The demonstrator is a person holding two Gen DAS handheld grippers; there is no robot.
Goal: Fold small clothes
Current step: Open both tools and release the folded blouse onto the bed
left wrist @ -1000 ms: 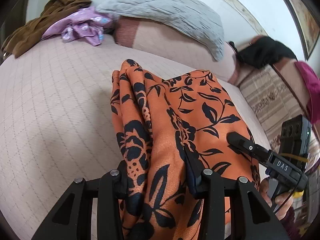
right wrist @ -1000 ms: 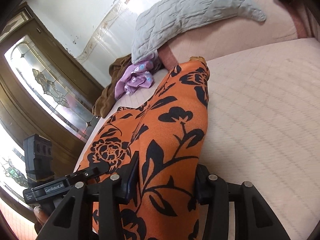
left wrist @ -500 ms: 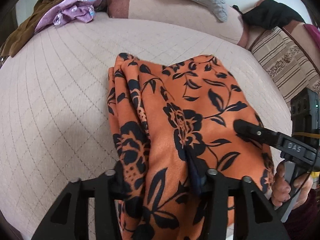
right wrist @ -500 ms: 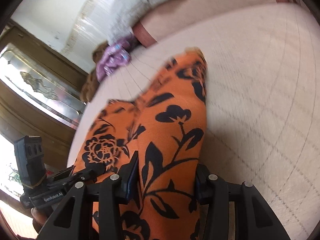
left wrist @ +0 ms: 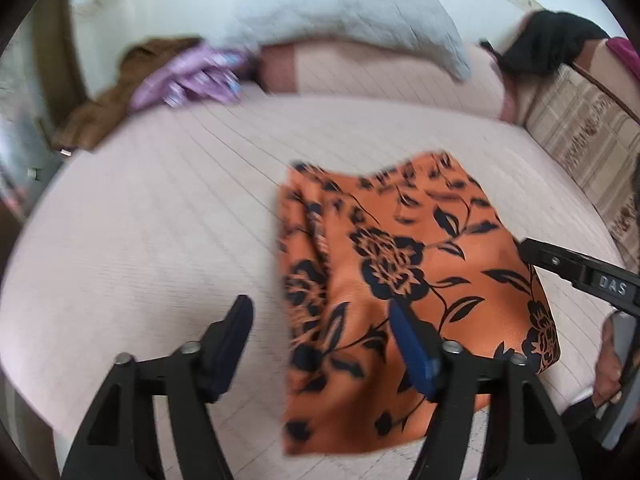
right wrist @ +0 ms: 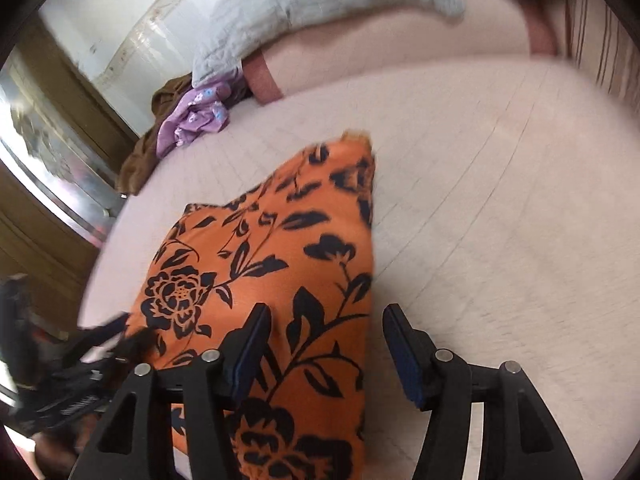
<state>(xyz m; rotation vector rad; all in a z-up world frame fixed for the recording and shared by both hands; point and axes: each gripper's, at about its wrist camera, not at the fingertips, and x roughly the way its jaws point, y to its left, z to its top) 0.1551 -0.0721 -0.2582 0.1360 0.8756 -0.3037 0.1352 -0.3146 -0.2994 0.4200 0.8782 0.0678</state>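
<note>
Both grippers are letting go. A second ago the left gripper [left wrist: 320, 332] was clamped on the bunched edge of the orange cloth with black flower print [left wrist: 400, 280]; now its jaws are standing wide apart, the cloth's left edge running up between them in the lower middle of the frame. The right gripper [right wrist: 326, 344] was likewise pinching the cloth [right wrist: 272, 280] and is now spread open over its right edge. The cloth, held up and draped before, is now lying flat as a folded rectangle on the pale pink quilted mattress [left wrist: 160, 220].
</note>
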